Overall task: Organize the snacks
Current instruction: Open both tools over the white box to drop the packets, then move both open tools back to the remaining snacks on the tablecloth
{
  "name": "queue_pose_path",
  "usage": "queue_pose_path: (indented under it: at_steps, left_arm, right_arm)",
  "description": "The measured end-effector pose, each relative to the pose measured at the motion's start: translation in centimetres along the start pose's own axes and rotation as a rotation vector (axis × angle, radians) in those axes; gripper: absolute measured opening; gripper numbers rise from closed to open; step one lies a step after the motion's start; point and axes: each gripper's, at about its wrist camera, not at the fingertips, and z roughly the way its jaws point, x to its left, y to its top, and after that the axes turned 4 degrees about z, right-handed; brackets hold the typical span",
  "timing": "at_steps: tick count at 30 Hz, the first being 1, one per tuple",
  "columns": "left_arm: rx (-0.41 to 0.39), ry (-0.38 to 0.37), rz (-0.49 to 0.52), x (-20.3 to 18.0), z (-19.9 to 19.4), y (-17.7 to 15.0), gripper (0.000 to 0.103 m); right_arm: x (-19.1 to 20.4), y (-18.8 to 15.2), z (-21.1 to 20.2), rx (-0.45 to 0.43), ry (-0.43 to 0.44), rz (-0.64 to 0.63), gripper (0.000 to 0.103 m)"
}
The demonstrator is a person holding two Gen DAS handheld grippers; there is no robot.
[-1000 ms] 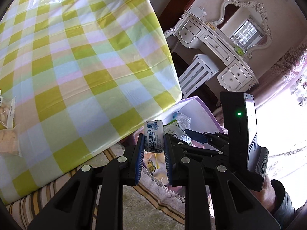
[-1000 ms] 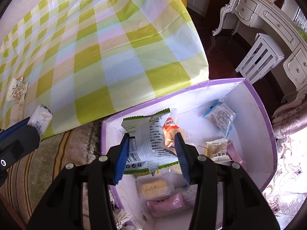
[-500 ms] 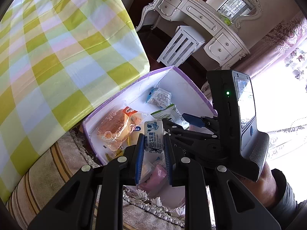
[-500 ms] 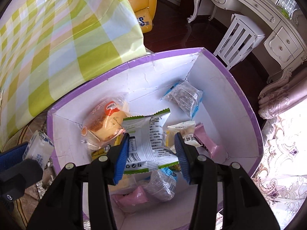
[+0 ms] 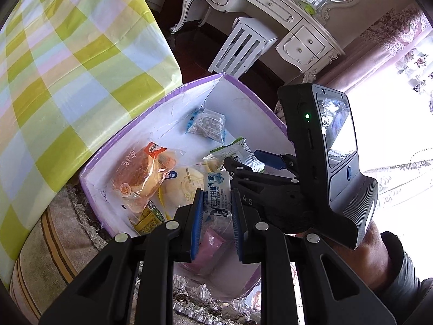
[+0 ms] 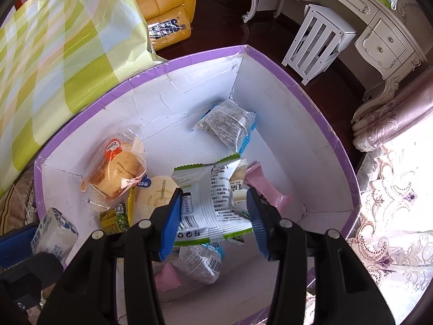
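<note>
A purple-rimmed white box (image 5: 151, 113) (image 6: 205, 54) sits on the rug beside the table and holds several snack packs. My left gripper (image 5: 216, 203) is shut on a small blue-and-white packet (image 5: 217, 192) above the box's near side; that packet also shows in the right wrist view (image 6: 54, 230). My right gripper (image 6: 215, 214) is shut on a green-and-white snack bag (image 6: 213, 203) above the box's middle; that bag also shows in the left wrist view (image 5: 235, 153). Inside lie an orange bread pack (image 6: 116, 173), a blue-edged clear pack (image 6: 227, 127) and pink packs (image 6: 265, 187).
The table with its green-and-yellow checked cloth (image 5: 67, 67) stands to the left of the box. A white slatted stool (image 6: 319, 43) and an ornate white dresser (image 5: 270, 13) stand behind the box. A yellow seat (image 6: 165, 10) is at the back. A fringed rug (image 5: 54, 257) lies underneath.
Both grippers have moved from the table's edge to above the box, still holding their packets. The box now fills both views and the table has slid off to the left.
</note>
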Motion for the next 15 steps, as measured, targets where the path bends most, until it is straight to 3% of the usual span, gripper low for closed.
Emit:
queue_pose_path:
  at_steps: [3, 5, 9, 15]
  left_arm:
    - [0.007, -0.003, 0.000, 0.0, 0.3, 0.1, 0.021]
    - [0.011, -0.004, -0.005, 0.2, 0.4, 0.1, 0.025]
    - [-0.001, 0.000, -0.023, 0.5, 0.2, 0.2, 0.038]
    - [-0.031, -0.005, -0.044, 1.0, -0.8, 0.1, 0.045]
  right_arm:
    - [-0.1, 0.0, 0.1, 0.001, -0.003, 0.008, 0.051]
    - [-0.2, 0.1, 0.1, -0.008, -0.012, 0.013, 0.067]
    - [-0.5, 0.3, -0.3, -0.023, -0.017, 0.028, 0.070]
    - [-0.4, 0.6, -1.1, -0.045, -0.022, 0.031, 0.075]
